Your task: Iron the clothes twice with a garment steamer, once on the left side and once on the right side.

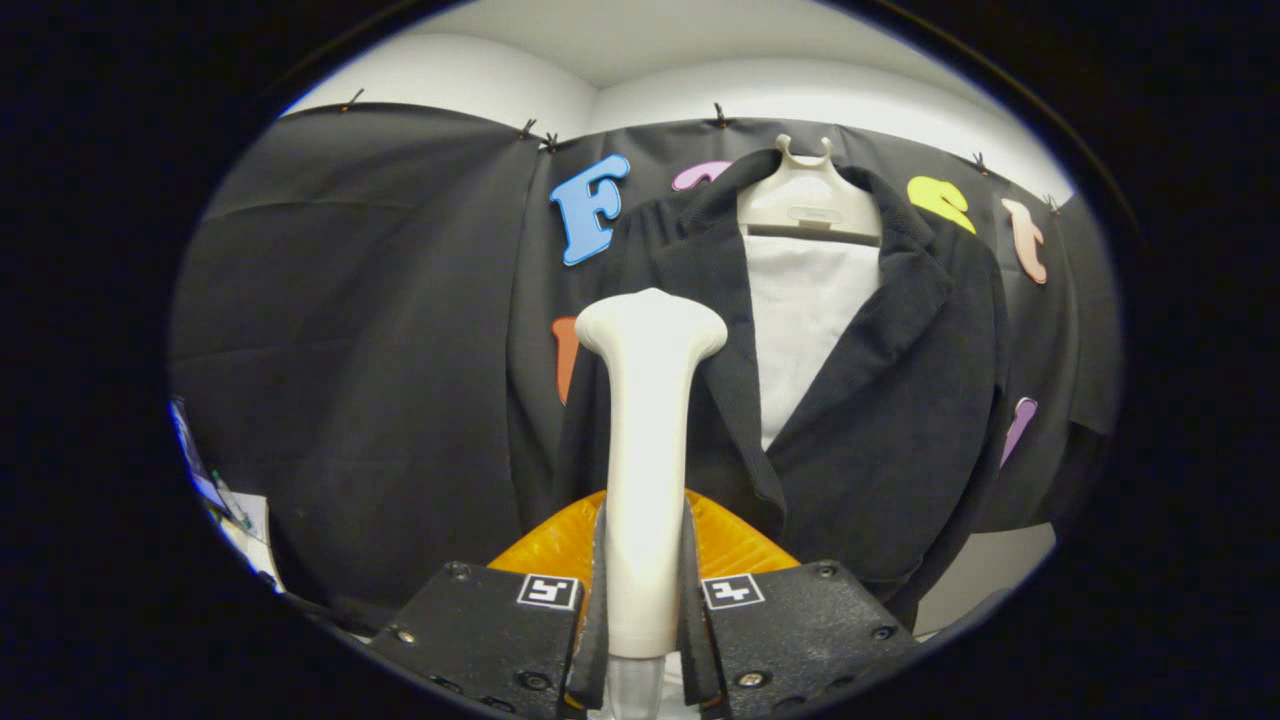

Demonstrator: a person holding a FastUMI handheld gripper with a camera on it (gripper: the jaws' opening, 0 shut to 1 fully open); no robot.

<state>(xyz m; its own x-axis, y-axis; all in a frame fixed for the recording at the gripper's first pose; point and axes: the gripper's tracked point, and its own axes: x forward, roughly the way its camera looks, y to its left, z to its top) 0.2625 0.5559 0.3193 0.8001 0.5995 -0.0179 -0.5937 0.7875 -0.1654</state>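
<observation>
One tool in hand: I hold the steamer upright by its handle, head up and turned toward the jacket.
Gripper: both fingers are clamped on the steamer's handle, one on each side. I judge the low grip is there to leave the head free to reach the cloth.
Jacket: dark, hanging open on a pale hanger against the booth wall, beyond the fingers. A white panel shows between its lapels.
Steamer versus jacket: the head sits in front of the jacket's left half as I see it, at about chest height. Whether it touches the cloth I cannot tell.
Why hung so: I'd say the jacket hangs flat and full-length so each front side can take one straight pass.
Orange piece: a ribbed orange shape sits just ahead of the fingers, below the jacket's hem. I cannot tell what it is.
Clutter: some papers lie off to the far left, well apart from the jacket.
In the way: nothing stands between head and cloth. The lapel fold is the one ridge I'd watch.
</observation>
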